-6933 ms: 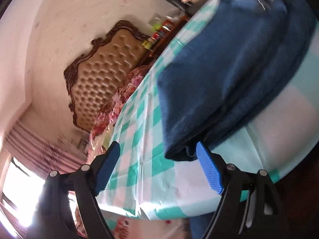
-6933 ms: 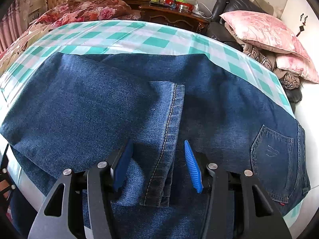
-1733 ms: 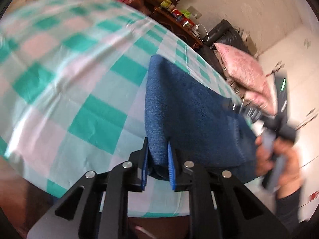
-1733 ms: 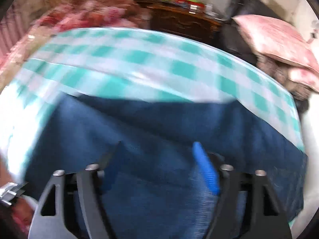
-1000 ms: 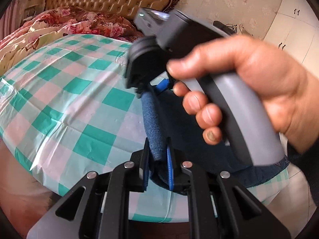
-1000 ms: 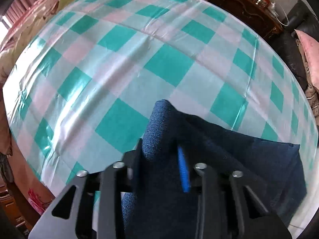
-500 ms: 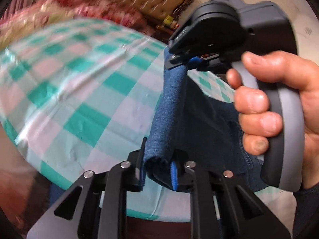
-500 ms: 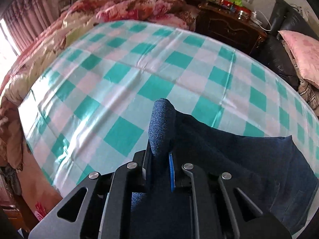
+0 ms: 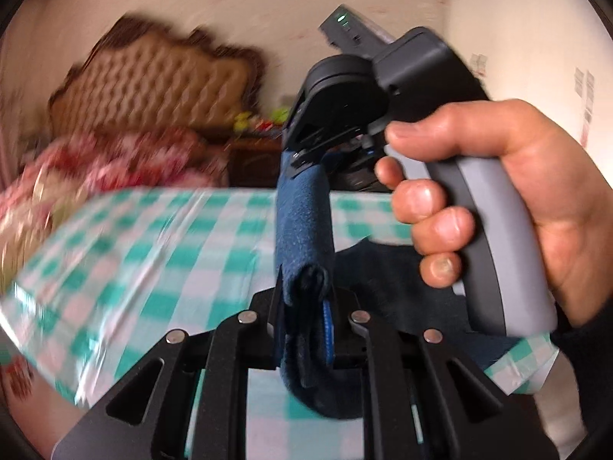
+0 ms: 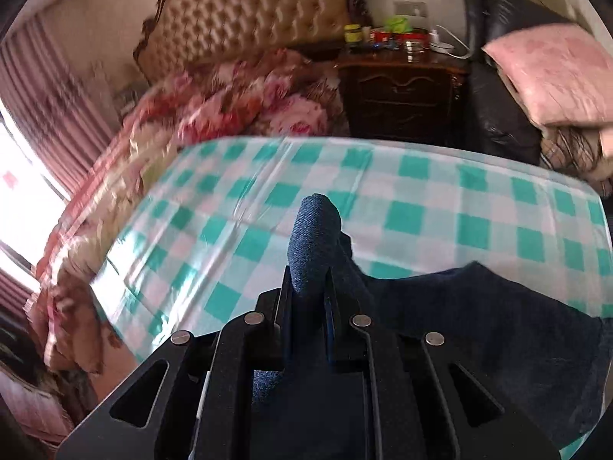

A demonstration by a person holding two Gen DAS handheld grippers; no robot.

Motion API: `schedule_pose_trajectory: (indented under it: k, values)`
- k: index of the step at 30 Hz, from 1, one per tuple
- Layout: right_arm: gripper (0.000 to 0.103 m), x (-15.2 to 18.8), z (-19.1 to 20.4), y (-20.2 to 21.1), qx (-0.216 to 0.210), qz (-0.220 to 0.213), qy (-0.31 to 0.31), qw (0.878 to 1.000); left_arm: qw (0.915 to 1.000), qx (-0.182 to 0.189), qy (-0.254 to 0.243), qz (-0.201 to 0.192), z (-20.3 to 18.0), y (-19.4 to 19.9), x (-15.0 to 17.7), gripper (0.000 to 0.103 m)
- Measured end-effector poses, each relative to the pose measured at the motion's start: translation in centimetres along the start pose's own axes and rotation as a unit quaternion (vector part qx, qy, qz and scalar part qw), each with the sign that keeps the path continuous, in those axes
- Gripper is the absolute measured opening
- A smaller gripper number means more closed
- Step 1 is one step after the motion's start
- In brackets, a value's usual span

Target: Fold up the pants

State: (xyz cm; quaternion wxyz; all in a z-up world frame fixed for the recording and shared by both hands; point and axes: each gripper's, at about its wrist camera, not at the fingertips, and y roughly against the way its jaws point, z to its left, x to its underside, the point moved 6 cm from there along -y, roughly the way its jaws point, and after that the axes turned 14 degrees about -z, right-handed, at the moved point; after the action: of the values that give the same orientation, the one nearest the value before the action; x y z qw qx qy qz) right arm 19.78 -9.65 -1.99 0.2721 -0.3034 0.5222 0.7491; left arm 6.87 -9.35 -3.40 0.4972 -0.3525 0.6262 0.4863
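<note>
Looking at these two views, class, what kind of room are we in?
Most likely a home bedroom: a tufted headboard above a floral quilt, and a dark wooden nightstand beside it.

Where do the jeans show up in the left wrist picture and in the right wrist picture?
Left wrist: the jeans run as a folded band up the middle, from the left gripper to the right gripper above.
Right wrist: the jeans stick up at centre from the closed fingers, the rest trailing to the lower right.
Shared landmark: the tufted headboard, upper left in both.
</note>
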Motion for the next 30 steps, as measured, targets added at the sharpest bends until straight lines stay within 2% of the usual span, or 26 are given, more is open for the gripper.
schedule_pose_trajectory:
  k: [5, 8, 11, 15, 19, 21, 24, 27, 28, 30]
  values:
    - [0.013, -1.0, -8.9, 4.3, -0.041, 0.002, -0.069, 0.997, 0.9957, 0.062, -0.068, -0.014, -8.9, -0.9, -1.1, 0.014]
    - [0.013, -0.2, -15.3, 7.0, -0.032, -0.004, -0.080, 0.996, 0.9895, 0.095, -0.108, -0.016, -14.6, -1.9, -0.6, 0.014]
    - [0.013, 1.3, -20.4, 8.2, -0.019, -0.003, -0.103, 0.995, 0.9813, 0.124, -0.147, -0.013, -20.1, -3.0, 1.2, 0.013]
    - [0.013, 5.0, -27.6, 8.7, -0.010, 0.011, -0.153, 0.988, 0.9688, 0.151, -0.197, 0.002, -26.0, -4.6, 6.0, 0.013]
    - [0.014, 8.7, -32.0, 7.6, 0.006, 0.020, -0.165, 0.986, 0.9604, 0.158, -0.229, 0.014, -29.3, -6.1, 10.2, 0.013]
    - [0.023, 10.4, -33.8, 6.6, 0.007, 0.023, -0.177, 0.984, 0.9561, 0.153, -0.250, 0.015, -30.3, -6.7, 12.1, 0.013]
    - [0.026, 12.1, -35.1, 5.6, 0.010, 0.024, -0.180, 0.983, 0.9485, 0.144, -0.282, 0.008, -31.3, -7.2, 14.1, 0.013]
    - [0.030, 12.3, -35.4, 5.6, 0.010, 0.018, -0.164, 0.986, 0.9433, 0.136, -0.303, 0.001, -31.8, -7.4, 15.0, 0.014]
    - [0.030, 12.4, -35.5, 5.6, 0.008, 0.018, -0.160, 0.987, 0.9393, 0.136, -0.315, 0.002, -32.1, -7.6, 15.5, 0.014]
    - [0.014, 12.4, -35.8, 5.4, 0.005, 0.023, -0.162, 0.987, 0.9344, 0.133, -0.331, -0.003, -32.4, -7.5, 15.9, 0.013]
